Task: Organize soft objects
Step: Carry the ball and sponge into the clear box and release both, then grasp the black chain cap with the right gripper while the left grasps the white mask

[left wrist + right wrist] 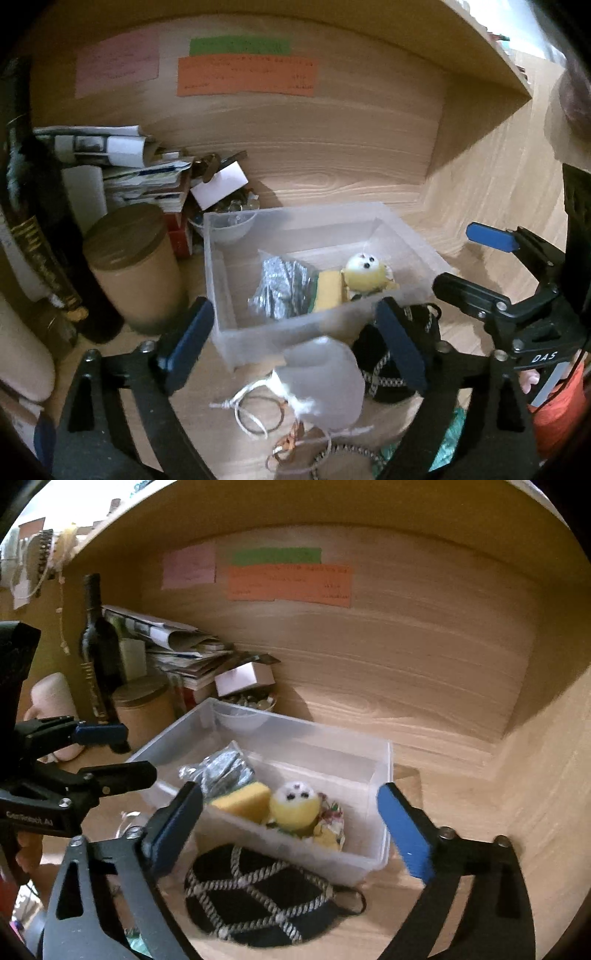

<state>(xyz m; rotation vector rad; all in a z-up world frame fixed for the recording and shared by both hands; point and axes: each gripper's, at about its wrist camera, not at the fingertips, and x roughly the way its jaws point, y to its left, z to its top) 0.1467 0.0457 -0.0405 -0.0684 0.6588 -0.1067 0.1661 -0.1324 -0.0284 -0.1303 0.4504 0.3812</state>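
Note:
A clear plastic bin [218, 280] [384, 812] stands on the wooden desk. Inside lie a silver crinkled bag [280, 288], a yellow sponge [243, 801], a yellow plush toy [295, 806] and a floral cloth [332, 819]. My left gripper [295, 347] is open just in front of the bin, and a grey drawstring pouch [325, 380] sits loose between and below its fingers. A black knitted pouch with white cord [258, 897] lies against the bin's front wall. Open too, my right gripper [290, 830] hovers above that pouch without touching it.
Left of the bin stand a brown cardboard canister [136, 266], a dark bottle [96, 635] and a pile of papers [147, 173]. A white bowl of pebbles [243, 716] sits behind the bin. Rings and string [258, 413] lie on the desk near me.

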